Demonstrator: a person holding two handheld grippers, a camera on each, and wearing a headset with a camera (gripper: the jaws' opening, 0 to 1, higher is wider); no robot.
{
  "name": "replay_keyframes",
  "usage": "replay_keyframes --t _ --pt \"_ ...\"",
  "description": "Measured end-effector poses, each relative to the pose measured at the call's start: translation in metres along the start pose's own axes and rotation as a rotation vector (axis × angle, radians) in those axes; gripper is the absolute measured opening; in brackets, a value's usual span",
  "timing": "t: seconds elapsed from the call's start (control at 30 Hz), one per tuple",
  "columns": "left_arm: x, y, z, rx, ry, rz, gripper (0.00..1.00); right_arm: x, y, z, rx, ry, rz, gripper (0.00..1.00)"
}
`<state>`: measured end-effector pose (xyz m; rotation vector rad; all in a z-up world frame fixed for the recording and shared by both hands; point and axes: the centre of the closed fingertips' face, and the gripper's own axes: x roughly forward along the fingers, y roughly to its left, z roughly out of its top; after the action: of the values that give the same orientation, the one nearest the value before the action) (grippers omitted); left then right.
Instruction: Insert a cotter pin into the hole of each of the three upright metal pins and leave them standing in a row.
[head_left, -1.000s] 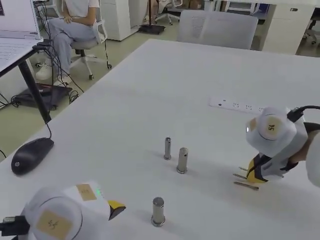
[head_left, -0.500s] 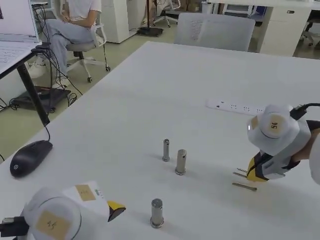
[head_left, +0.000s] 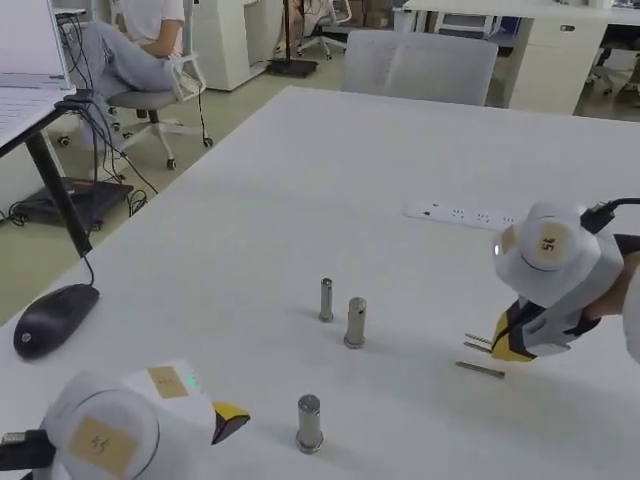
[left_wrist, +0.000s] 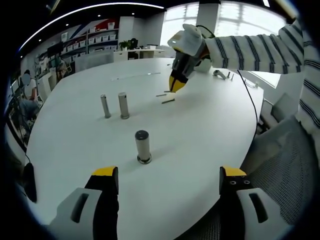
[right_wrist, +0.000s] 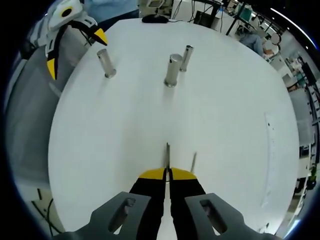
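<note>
At the far left of the white surface lies a black mouse, well apart from the work. The left gripper hovers at the near-left edge, its jaws wide and holding nothing. They face the front metal pin, which stands upright just ahead of them.

Further back and right, the thin metal pin and the thicker middle metal pin stand upright close beside each other. The three do not form one row, since the front pin stands apart. Their cross-holes are too small to make out.

Right of the pins, the held cotter pin sticks straight out ahead of the right gripper. That gripper's jaws are closed on the pin's rear end, low over the surface. Its long axis follows the jaws and points roughly at the middle metal pin, with bare surface between. The right gripper is much the nearer to that pair, so I judge the first insertion will be there, once the pin is raised to hole height and lined up.

A loose cotter pin lies flat just beside the held one, roughly parallel to it. A white power strip lies behind, out of the way.
</note>
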<state>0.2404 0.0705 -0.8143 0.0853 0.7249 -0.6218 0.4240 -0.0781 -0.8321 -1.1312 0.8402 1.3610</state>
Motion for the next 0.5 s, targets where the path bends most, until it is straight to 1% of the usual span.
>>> replay_keyframes --t 0.3,0.5 --pt "0.0 -0.002 0.003 -0.002 -0.015 -0.01 0.82 -0.007 0.007 -0.003 -0.031 0.016 -0.007 0.02" --pt "-0.001 -0.003 0.004 0.007 -0.016 -0.013 0.82 -0.012 0.017 0.001 -0.024 0.004 0.008 0.02"
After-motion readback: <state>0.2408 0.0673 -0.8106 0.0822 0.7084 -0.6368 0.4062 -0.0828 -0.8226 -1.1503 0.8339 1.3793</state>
